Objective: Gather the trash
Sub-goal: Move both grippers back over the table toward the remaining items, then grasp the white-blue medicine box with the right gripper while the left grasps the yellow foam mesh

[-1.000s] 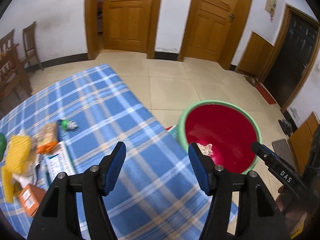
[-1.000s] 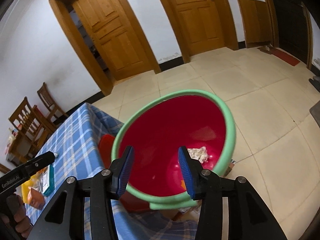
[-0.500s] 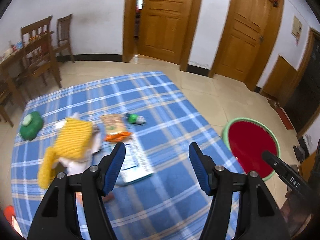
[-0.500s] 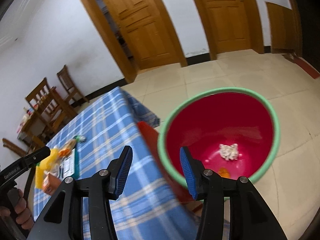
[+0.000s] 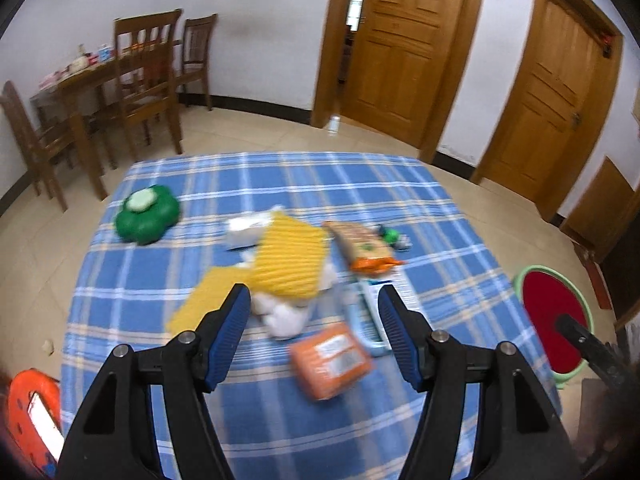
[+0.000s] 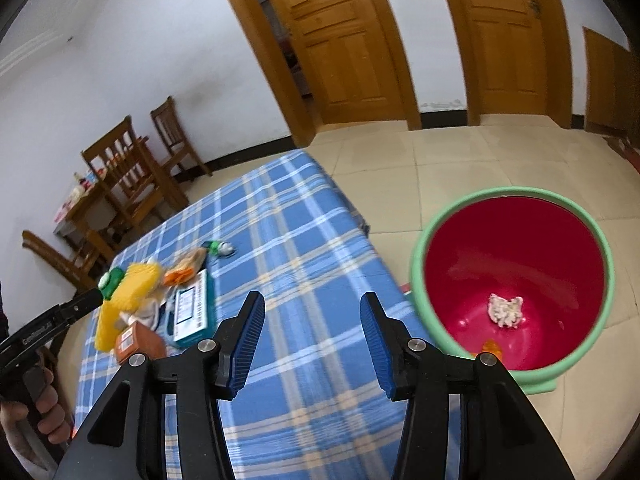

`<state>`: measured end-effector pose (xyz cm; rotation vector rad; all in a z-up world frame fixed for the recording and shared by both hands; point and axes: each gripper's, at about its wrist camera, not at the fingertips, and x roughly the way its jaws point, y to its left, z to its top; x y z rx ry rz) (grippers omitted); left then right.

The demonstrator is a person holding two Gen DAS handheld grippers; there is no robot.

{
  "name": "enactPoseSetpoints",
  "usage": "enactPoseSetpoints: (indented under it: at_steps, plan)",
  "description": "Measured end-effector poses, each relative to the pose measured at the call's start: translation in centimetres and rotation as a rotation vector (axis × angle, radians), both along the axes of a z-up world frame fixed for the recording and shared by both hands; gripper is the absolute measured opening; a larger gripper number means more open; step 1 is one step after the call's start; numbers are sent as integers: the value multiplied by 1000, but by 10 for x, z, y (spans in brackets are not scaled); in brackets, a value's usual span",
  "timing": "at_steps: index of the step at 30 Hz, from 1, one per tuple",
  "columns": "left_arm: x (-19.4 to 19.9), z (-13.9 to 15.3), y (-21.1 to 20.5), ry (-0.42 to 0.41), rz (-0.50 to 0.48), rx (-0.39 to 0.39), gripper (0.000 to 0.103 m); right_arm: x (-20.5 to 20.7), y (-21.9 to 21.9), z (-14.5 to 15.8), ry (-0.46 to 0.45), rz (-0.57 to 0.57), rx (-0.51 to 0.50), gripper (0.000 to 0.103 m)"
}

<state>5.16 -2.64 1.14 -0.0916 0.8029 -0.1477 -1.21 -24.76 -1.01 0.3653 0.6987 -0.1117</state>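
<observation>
On your far left, a green lid-like thing sits alone on the blue plaid cloth, apart from the rest. Next comes the heap: a yellow ribbed piece lies over white crumpled paper, with its long side running from the near left up to the far right. Your left claw hangs over the near edge of that heap, jaws wide apart and holding nothing; the white paper and the orange packet both show in the gap between the pads, slightly ahead of and below them. Just right of the packet lies a pale blue carton, its long axis pointing away from you, and beyond it a tan snack bag and a small green-and-white scrap. Your right claw hovers over bare cloth, well to the right of the heap, jaws opening with nothing between them. Farthest right, on the floor beside the table, stands the red basin with a white wad and an orange bit already in it. So the trash lies ahead of your left hand and the basin close to your right; the left is probably the one to pick, most easily the packet, square to its short side.
</observation>
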Motion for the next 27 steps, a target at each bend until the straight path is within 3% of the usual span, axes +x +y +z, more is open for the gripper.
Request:
enactPoseSetpoints:
  at_steps: [9,27]
  plan:
    - [4,-26,50,51,103,15,66,28,47,-6,40,110,-31,55]
    - [24,-61,84,110,135,-29,66,80,112,-39,154,261,-75,60]
